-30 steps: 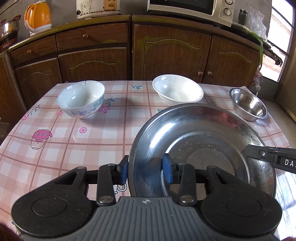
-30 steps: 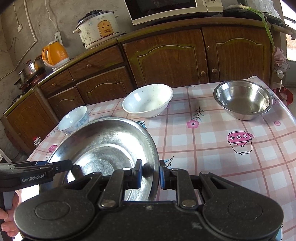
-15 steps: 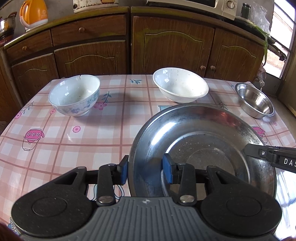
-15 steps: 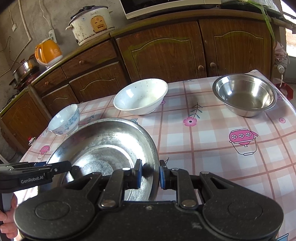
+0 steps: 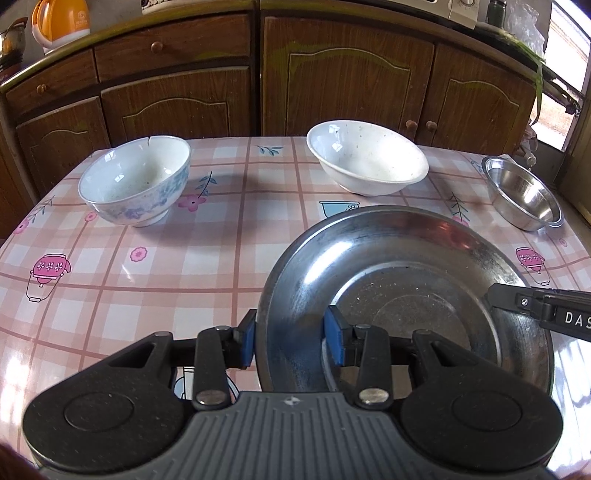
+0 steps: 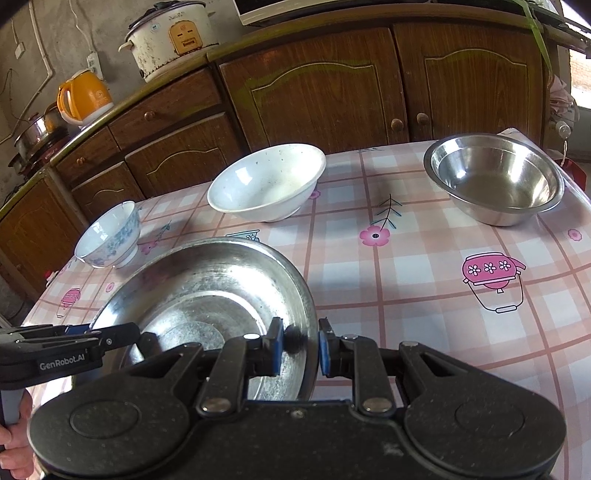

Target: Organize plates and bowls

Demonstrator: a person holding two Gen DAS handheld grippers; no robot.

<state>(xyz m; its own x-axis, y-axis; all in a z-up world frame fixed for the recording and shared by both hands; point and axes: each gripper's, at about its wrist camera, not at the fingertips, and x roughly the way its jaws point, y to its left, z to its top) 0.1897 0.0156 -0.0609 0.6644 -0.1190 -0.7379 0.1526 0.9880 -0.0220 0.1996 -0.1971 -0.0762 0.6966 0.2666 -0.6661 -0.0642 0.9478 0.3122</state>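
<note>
Both grippers hold one wide steel plate (image 5: 406,280) over the near part of the checked table (image 5: 207,266). My left gripper (image 5: 291,338) is shut on its left rim, blue pads on either side of the wall. My right gripper (image 6: 298,345) is shut on the right rim of the same steel plate (image 6: 207,291). Beyond it stand a blue-flowered bowl (image 5: 135,184) at the far left, a plain white bowl (image 5: 367,162) at the far middle and a small steel bowl (image 5: 522,195) at the far right. The white bowl (image 6: 266,182) and steel bowl (image 6: 493,177) also show in the right wrist view.
Brown wooden cabinets (image 5: 347,81) run close behind the table's far edge. On their counter stand an orange kettle (image 6: 83,96) and a white rice cooker (image 6: 170,35). A person's hand (image 6: 13,439) holds the left gripper's handle at the lower left.
Both grippers have carried the steel plate forward and lower over the table. The three bowls now appear nearer and larger. The grips have not changed.
</note>
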